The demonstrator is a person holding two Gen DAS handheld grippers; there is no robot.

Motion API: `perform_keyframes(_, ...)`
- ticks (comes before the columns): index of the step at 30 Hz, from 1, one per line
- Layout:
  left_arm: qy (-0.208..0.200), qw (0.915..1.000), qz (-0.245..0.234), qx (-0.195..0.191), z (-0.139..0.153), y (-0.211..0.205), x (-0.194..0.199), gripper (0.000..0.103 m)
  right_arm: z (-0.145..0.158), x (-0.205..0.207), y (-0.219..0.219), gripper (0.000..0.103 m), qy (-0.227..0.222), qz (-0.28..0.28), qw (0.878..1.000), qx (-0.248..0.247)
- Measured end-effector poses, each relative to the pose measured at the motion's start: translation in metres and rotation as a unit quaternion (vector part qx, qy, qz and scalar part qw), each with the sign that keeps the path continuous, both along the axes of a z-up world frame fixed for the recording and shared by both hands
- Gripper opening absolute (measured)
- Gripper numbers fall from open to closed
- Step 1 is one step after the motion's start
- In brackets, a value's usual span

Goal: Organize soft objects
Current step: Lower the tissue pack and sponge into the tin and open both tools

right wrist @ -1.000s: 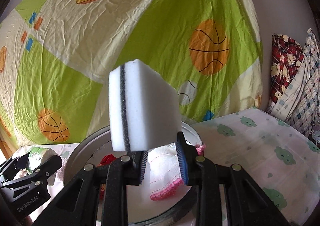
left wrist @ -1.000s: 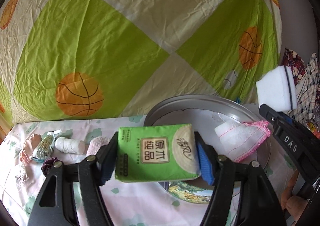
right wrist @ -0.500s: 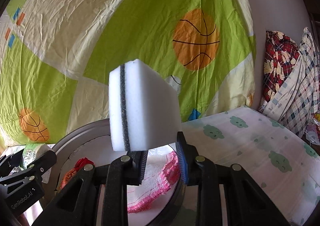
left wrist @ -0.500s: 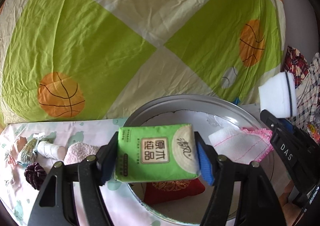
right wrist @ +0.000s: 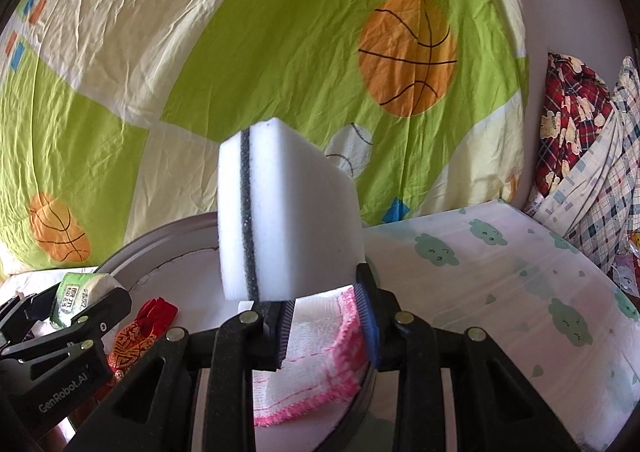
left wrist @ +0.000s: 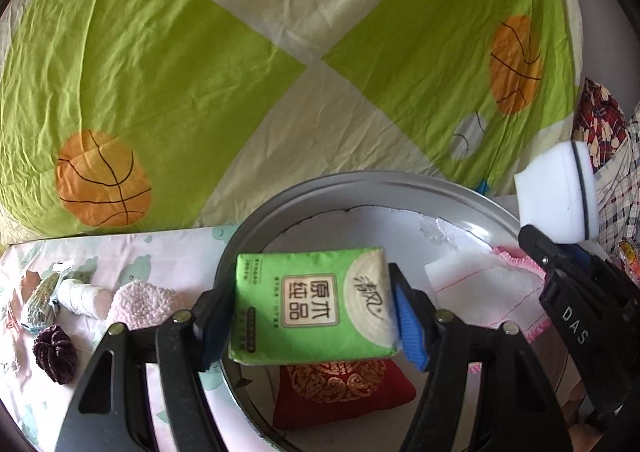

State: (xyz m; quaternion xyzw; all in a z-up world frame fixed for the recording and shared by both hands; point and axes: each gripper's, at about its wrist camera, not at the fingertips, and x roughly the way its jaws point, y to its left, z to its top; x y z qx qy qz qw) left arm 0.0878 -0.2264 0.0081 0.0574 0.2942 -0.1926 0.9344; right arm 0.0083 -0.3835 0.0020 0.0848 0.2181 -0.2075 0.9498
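While the left tool [left wrist: 312, 316] grips a green plastic tissue pack [left wrist: 310, 314] above the round metal basin [left wrist: 360, 181], the right tool [right wrist: 326, 326] clamps a white rectangular sponge [right wrist: 288, 219] over its white pink-edged cloth [right wrist: 312, 352]

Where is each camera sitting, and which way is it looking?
Left wrist: sits on the left tool, looking forward along its fingers over the green tissue pack to the metal tray and the basketball sheet; its own black fingers show.
Right wrist: sits on the right tool, looking past the white sponge at the same sheet; its own fingers show.
Both show the tray, red pouch, pink-edged cloth, and each other's tool.
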Motion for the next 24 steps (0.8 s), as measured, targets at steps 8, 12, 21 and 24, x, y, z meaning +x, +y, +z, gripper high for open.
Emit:
perform_keyframes(8, 0.007, 1.0000, 0.006, -0.001, -0.004, 0.002, 0.004, 0.075, -0.002, 0.005, 0.006, 0.038, 0.010, 0.029, 0.999, 0.010)
perform_keyframes(12, -0.002, 0.9998, 0.008, -0.019, 0.001, 0.007, 0.000, 0.103, 0.004, 0.002, 0.009, 0.069, -0.003, 0.034, 0.999, 0.011)
perform_keyframes(21, -0.021, 0.9992, 0.010, -0.031, 0.014, 0.016, -0.002, 0.103, 0.019, -0.020, 0.001, 0.078, -0.069, 0.000, 0.998, 0.013)
perform_keyframes(24, -0.038, 0.9988, 0.020, -0.023, 0.018, 0.016, -0.005, 0.103, 0.018, -0.021, 0.001, 0.078, -0.071, -0.018, 0.997, 0.003)
